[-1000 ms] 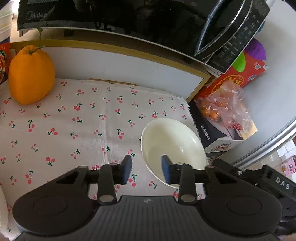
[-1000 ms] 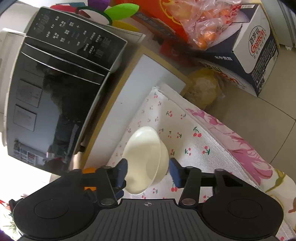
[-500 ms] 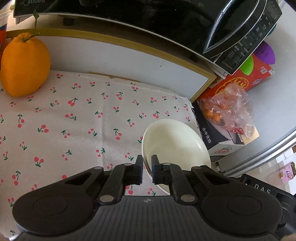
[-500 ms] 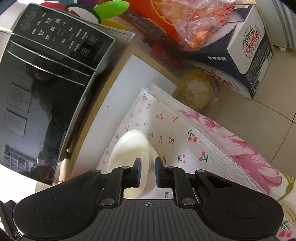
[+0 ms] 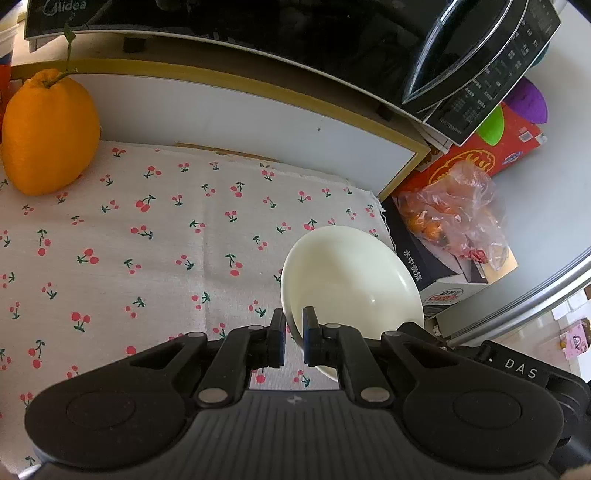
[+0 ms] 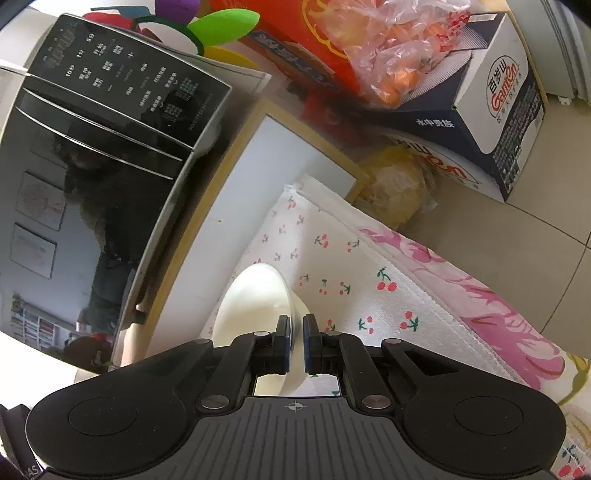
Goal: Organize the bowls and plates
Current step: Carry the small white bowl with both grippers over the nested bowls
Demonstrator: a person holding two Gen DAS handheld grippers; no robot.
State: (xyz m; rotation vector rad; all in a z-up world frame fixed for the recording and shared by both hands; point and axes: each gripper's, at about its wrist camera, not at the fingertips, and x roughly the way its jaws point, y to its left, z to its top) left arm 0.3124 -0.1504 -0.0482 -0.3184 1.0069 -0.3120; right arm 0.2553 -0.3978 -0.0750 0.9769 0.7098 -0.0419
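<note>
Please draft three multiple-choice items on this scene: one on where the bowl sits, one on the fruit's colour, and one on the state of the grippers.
1. Where is the white bowl?
A. near the right edge of the cherry-print cloth
B. inside the microwave
C. on the floor

2. What colour is the large fruit on the cloth?
A. green
B. orange
C. purple

3. How do the left gripper and right gripper stand?
A. both wide open
B. only the left is shut
C. both shut on the bowl's rim

Answers: 1 A, the bowl sits by the cloth's right edge; 2 B, its skin is orange; 3 C, each pair of fingers pinches the rim.
</note>
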